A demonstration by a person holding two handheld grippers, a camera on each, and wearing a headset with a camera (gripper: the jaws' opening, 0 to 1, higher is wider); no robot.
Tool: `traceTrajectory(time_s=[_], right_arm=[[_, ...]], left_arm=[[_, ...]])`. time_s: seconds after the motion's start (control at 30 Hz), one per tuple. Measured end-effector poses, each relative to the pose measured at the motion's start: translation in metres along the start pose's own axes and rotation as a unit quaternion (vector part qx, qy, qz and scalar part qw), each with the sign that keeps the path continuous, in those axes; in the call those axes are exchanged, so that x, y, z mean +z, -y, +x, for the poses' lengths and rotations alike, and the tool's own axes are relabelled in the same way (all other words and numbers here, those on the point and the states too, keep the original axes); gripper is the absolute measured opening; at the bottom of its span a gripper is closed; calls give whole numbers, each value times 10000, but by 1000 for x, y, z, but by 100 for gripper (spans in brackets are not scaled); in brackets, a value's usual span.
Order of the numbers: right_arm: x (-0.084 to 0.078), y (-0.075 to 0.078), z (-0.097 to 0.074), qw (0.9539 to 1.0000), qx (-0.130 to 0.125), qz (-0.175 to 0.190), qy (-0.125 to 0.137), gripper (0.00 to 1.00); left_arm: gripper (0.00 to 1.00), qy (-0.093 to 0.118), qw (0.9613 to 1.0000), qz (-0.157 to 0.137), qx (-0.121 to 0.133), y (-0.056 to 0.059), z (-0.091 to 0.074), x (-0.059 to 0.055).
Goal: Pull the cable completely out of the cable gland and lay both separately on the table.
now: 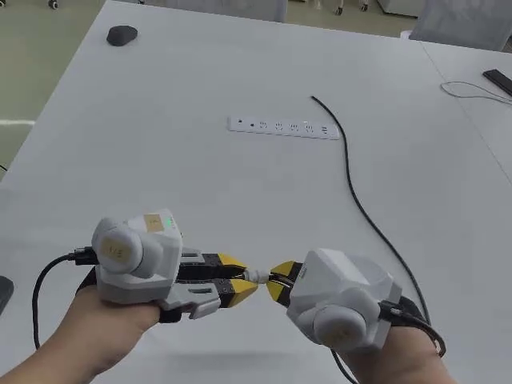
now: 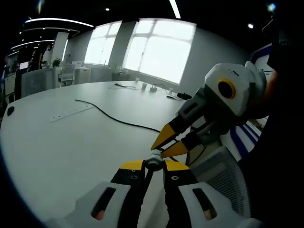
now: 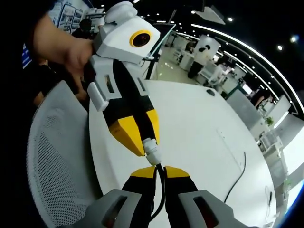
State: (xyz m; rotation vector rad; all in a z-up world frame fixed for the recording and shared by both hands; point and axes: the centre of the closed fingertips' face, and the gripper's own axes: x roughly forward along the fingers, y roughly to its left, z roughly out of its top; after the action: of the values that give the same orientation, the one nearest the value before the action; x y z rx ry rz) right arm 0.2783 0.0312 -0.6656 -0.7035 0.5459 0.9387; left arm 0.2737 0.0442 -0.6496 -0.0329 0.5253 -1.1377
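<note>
1. The left gripper (image 1: 245, 277), well on the near side of the power strip (image 1: 284, 127), is clamped on the white cable gland (image 3: 151, 148), which it holds above the white table (image 1: 176, 160).
2. The right gripper (image 1: 274, 282) meets it tip to tip, its jaws closed on the black cable (image 1: 364, 210) just where the cable leaves the gland.
3. The cable loops behind the right gripper, then runs across the table and ends just beyond the strip's right end.
4. A black mouse (image 1: 122, 35) lies far beyond the strip, to its left.

White left gripper (image 1: 244, 278) and right gripper (image 1: 275, 281), yellow-tipped (black cables (image 1: 37, 293)).
</note>
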Motion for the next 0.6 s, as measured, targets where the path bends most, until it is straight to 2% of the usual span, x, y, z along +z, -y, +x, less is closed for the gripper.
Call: traceTrajectory(time_s=[0.33, 0.6], right_arm=[[-2, 2, -1, 9991, 16, 396, 123, 1], [-15, 12, -2, 9965, -57, 831, 111, 0]], left_arm=[[15, 22, 9999, 136, 66, 0, 2, 1], [15, 118, 9998, 90, 91, 0, 4, 5]])
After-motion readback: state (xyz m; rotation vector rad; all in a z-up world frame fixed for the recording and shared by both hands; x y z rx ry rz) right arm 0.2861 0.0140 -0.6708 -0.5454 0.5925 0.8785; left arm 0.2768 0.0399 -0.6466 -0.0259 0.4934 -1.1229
